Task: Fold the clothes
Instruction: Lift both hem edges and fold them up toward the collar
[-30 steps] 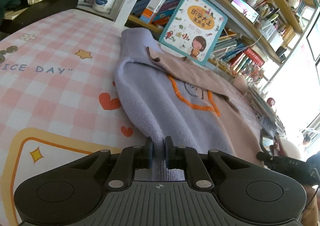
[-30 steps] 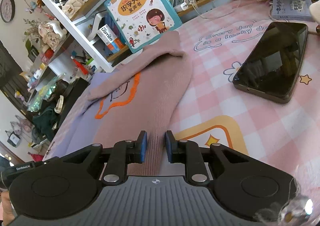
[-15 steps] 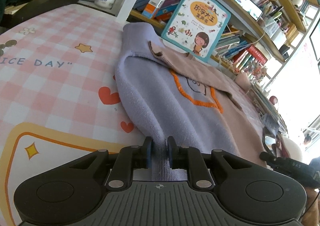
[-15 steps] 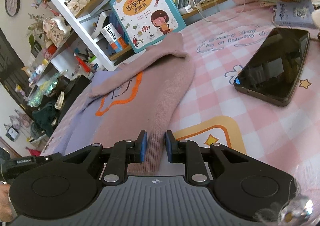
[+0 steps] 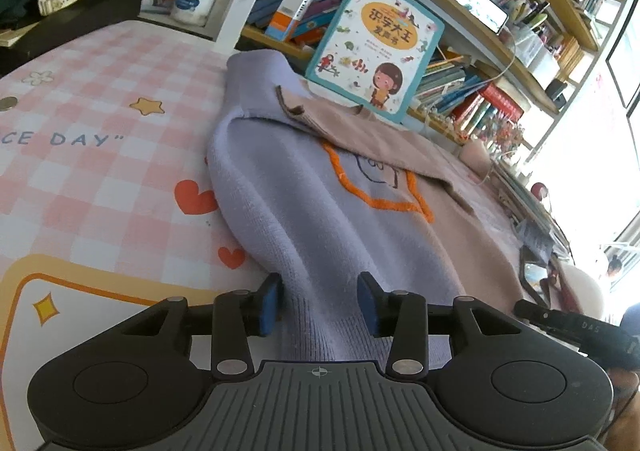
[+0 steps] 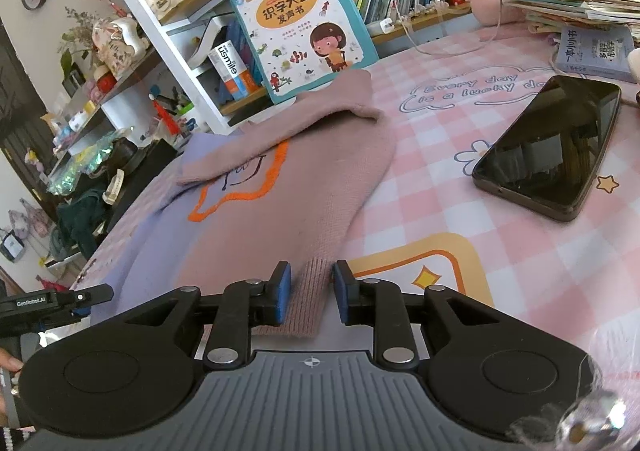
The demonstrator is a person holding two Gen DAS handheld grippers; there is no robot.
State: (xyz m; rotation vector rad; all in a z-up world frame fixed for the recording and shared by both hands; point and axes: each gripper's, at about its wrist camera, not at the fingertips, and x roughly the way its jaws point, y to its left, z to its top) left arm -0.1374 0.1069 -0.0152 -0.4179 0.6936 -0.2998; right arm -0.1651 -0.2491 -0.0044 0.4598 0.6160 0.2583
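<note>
A knit sweater, lilac (image 5: 304,211) on its left half and dusty pink (image 6: 304,187) on its right, lies flat on the pink checked tablecloth (image 5: 100,179). It bears an orange star outline, and a sleeve is folded across the chest. My left gripper (image 5: 319,301) sits at the lilac hem with its jaws opening wide; the hem lies loose between the pads. My right gripper (image 6: 311,291) is at the pink ribbed hem (image 6: 310,303), jaws opening slightly, the cloth between the pads with small gaps on both sides.
A dark phone (image 6: 548,147) lies to the right of the sweater. A teal picture book (image 6: 304,23) leans on the bookshelf behind the collar. A book stack (image 6: 592,47) sits far right. Coins (image 5: 7,104) lie at the left edge.
The left jaws have spread wide and let go of the lilac hem. The right jaws have widened a little around the pink hem. Both hands stayed nearly in place.
</note>
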